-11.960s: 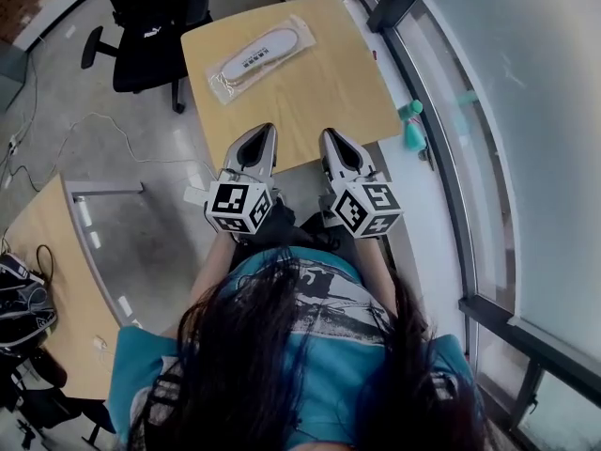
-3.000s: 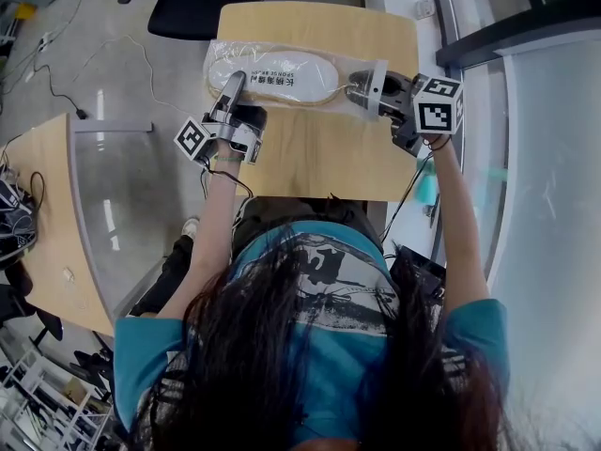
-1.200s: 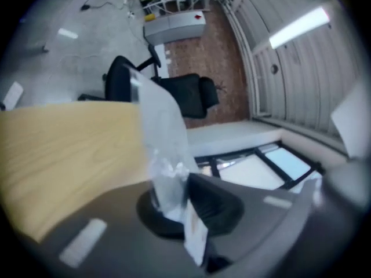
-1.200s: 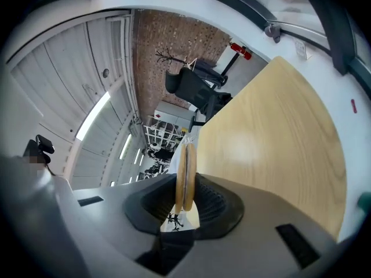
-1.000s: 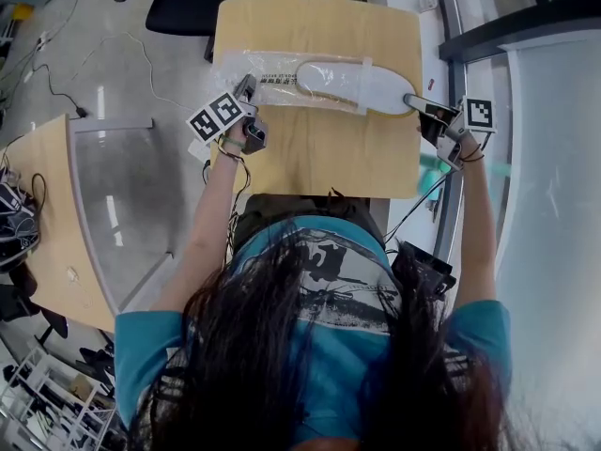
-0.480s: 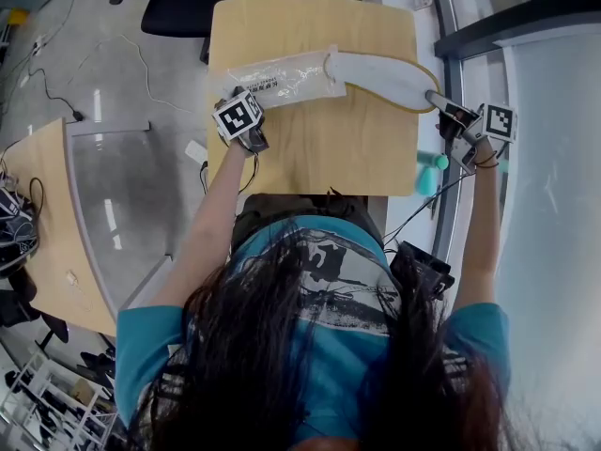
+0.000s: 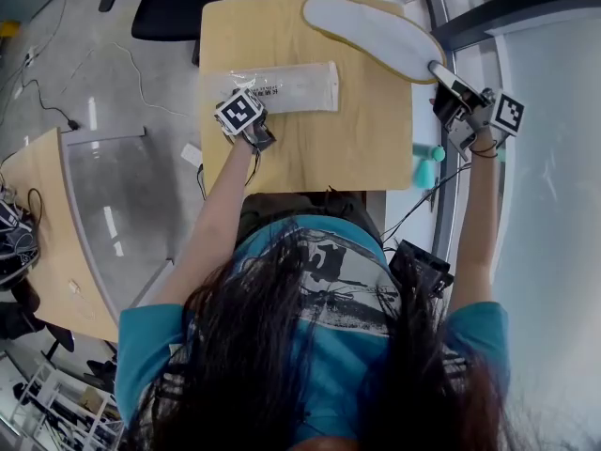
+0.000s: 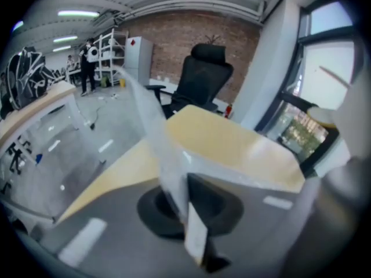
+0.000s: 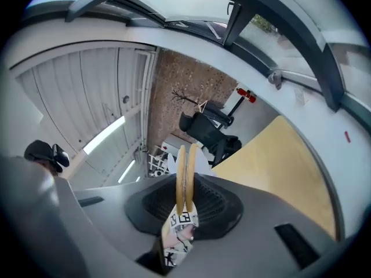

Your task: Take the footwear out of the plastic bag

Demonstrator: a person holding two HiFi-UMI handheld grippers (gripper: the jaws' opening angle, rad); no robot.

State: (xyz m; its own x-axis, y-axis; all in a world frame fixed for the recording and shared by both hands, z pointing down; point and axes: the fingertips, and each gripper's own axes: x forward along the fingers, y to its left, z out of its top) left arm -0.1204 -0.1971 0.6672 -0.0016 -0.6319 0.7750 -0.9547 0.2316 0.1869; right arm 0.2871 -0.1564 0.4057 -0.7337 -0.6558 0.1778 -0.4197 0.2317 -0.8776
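Note:
A pair of white insoles with tan edges hangs clear of the bag, over the table's far right corner. My right gripper is shut on their near end. In the right gripper view the two insole edges stand upright between the jaws, a printed label below them. The clear plastic bag lies flat and empty on the wooden table. My left gripper points down at the bag's left end, shut on the film, which rises from the jaws.
A black office chair stands beyond the table. A second wooden desk is at the left, with cables on the floor between. A window frame and a teal object lie right of the table's edge.
The right gripper drew the insoles rightward out of the bag and lifted them clear. The left gripper tipped downward and sank onto the bag's left end, keeping its hold.

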